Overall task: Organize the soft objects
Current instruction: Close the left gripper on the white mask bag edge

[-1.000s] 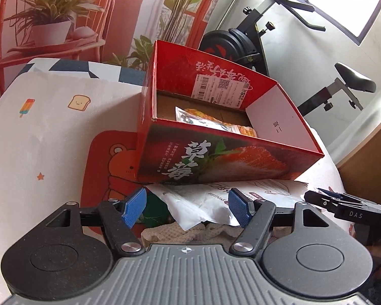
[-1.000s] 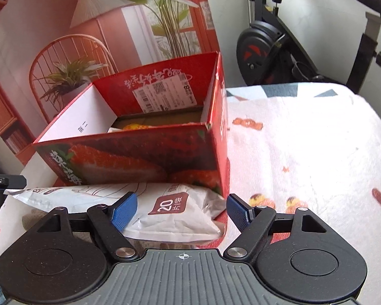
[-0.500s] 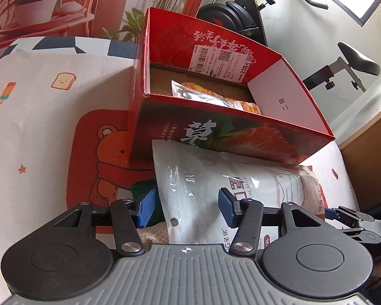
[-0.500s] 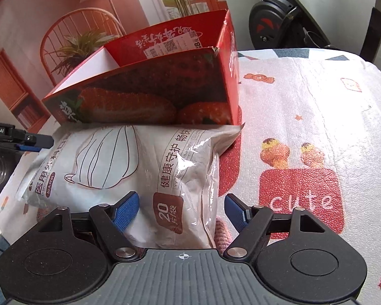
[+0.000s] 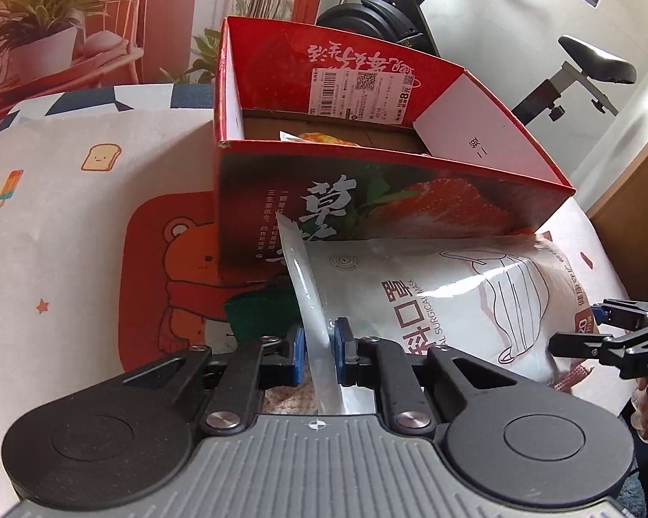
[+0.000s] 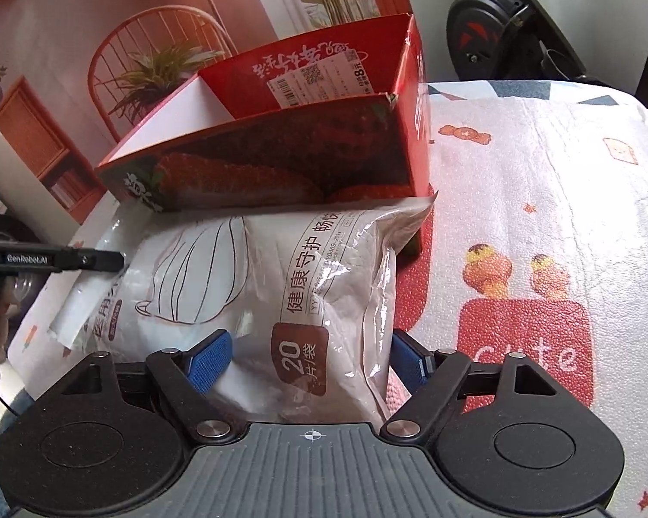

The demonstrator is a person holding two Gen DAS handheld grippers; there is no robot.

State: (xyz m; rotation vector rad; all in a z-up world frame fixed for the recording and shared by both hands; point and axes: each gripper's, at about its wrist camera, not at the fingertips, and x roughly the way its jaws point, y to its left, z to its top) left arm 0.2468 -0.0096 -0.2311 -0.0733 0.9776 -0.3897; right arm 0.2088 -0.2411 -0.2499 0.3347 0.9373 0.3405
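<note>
From the left wrist, the left gripper (image 5: 319, 350) is closing its blue pads on the sealed edge of the white plastic bag of surgical masks (image 5: 445, 298); the bag lies on the patterned tablecloth (image 5: 65, 233) against the red strawberry-printed cardboard box (image 5: 367, 198). From the right wrist, the right gripper (image 6: 309, 360) straddles the bag's (image 6: 289, 285) other end, its jaws opening, pads apart from the plastic; the box (image 6: 281, 159) stands just behind.

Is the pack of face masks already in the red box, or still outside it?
Outside. The mask pack lies on the table against the red box front wall; the closing left gripper has its edge between the pads.
</note>
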